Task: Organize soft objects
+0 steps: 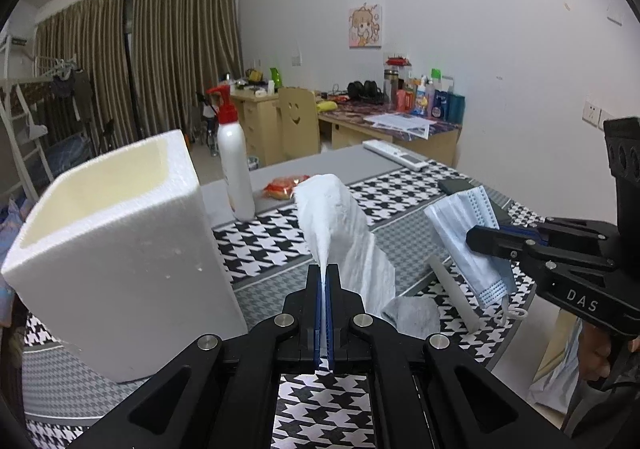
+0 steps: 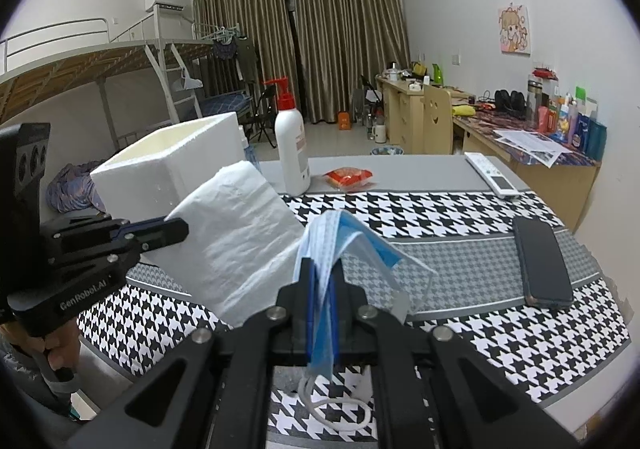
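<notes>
My left gripper [image 1: 324,269] is shut on a white paper towel [image 1: 340,225], held up above the houndstooth tablecloth; the same towel [image 2: 236,237] shows in the right wrist view, pinched by the left gripper [image 2: 182,229]. My right gripper [image 2: 320,269] is shut on a blue face mask [image 2: 340,237], whose ear loop dangles below. From the left wrist view the mask [image 1: 468,237] hangs from the right gripper [image 1: 476,239] at the right. A white foam box [image 1: 116,249], open at the top, stands left of the towel. A grey sock [image 1: 412,315] lies on the cloth.
A white pump bottle [image 2: 292,145] with a red top and a red snack packet [image 2: 348,177] stand behind. A remote [image 2: 492,173] and a dark phone [image 2: 544,261] lie on the right. A white foam stick [image 1: 452,291] rests near the sock. A hand [image 2: 60,357] grips the left handle.
</notes>
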### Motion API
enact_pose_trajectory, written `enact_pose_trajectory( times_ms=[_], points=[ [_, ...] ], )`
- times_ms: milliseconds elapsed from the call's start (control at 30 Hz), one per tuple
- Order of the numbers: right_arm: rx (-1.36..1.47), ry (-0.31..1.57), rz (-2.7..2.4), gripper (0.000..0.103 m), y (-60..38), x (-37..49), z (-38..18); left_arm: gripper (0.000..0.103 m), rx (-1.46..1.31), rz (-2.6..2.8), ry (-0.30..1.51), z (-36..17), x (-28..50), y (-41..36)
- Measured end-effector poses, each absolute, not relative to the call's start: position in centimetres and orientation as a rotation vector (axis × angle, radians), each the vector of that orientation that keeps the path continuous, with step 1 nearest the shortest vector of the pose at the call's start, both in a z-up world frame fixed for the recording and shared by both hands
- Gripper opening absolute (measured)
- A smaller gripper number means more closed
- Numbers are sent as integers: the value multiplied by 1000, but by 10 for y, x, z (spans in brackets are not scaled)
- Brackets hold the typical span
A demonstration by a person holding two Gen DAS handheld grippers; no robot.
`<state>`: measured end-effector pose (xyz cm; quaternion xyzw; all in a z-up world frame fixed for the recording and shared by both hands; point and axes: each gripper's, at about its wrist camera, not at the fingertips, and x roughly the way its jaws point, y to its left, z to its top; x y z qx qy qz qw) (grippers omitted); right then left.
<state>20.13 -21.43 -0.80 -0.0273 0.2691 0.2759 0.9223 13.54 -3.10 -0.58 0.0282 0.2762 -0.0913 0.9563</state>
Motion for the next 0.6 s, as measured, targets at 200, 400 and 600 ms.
enact_pose_trajectory(
  times_ms=[200, 400, 600],
  points=[
    [-54, 547, 566, 9, -215, 200, -7, 1, 67, -174, 527, 6, 128, -29],
    [-60, 549, 572, 9, -213, 199, -7, 3, 78, -164, 552, -1, 129, -29],
    [-62, 555, 573, 9, -212, 199, -9, 63, 73, -105, 563, -8, 133, -22]
  ],
)
